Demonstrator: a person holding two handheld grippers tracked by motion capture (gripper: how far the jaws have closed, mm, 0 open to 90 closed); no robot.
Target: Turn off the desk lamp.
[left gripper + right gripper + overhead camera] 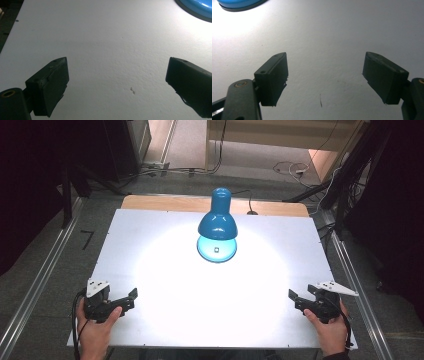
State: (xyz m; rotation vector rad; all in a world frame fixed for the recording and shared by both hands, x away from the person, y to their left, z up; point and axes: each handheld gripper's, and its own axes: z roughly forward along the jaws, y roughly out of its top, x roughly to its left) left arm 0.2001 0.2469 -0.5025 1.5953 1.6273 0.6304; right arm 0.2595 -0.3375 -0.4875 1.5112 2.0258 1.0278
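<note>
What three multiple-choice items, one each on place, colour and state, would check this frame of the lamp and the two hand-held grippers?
1. Where does the lamp stand on the table?
A. near the far edge, about midway
B. near left corner
C. beside the right hand

2. What colour is the lamp?
A. red
B. blue
C. black

3. How is the left hand-held gripper?
A. shut on the lamp
B. shut on nothing
C. open

Answers: 1 A, it stands towards the far edge in the high view. 2 B, shade and base show blue. 3 C, its jaws stand wide apart over bare table.

High view looks down over the table (150,245); both gripper views skim it closely, sharing the far lamp (218,220).
</note>
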